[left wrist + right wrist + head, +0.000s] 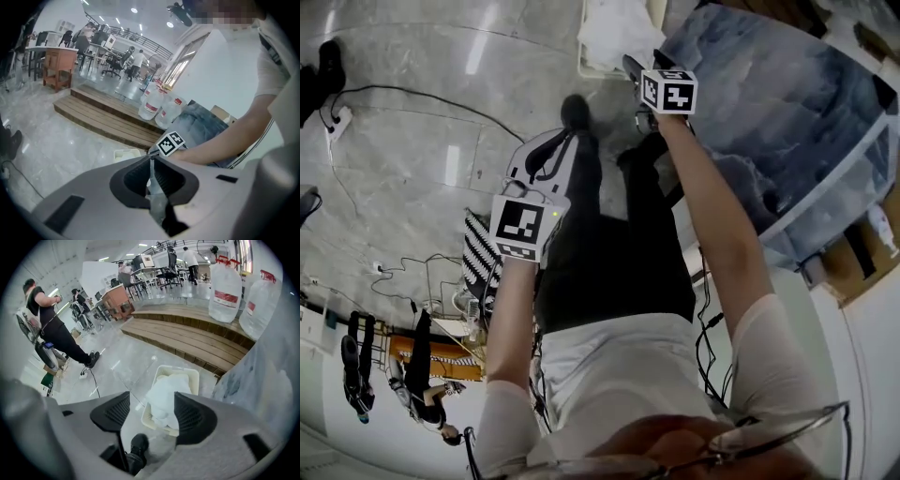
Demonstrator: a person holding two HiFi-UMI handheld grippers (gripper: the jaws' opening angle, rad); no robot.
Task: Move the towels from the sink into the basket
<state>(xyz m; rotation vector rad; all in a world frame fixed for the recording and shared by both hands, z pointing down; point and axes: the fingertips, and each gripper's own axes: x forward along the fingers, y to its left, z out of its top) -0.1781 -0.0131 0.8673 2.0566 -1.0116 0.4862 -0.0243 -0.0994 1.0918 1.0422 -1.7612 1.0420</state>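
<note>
Right tool [152, 398] is standing released, jaws apart, nothing pinched between them. It is hanging above the basket [197, 380], looking straight down into it. Towels [164, 392] are lying in the basket as a white crumpled heap, bulging over the near rim. The basket, cream plastic, is sitting on the grey marble floor [117, 366], just beside the blue-grey marbled bench [769, 122] at the person's right.

Left tool [151, 161] is clenched, jaws together with only a thin slit showing, nothing in them. In the head view it is hanging lower and nearer the body, well apart from the basket, over the floor by the person's left leg. The sink is not showing clearly in any view.

The person's black shoe [138, 444] is showing under the right tool, near the basket's near end. Wooden steps [187, 341] are running behind the basket, with two big water bottles [227, 287] standing on them. Other people are standing around desks in the background.
</note>
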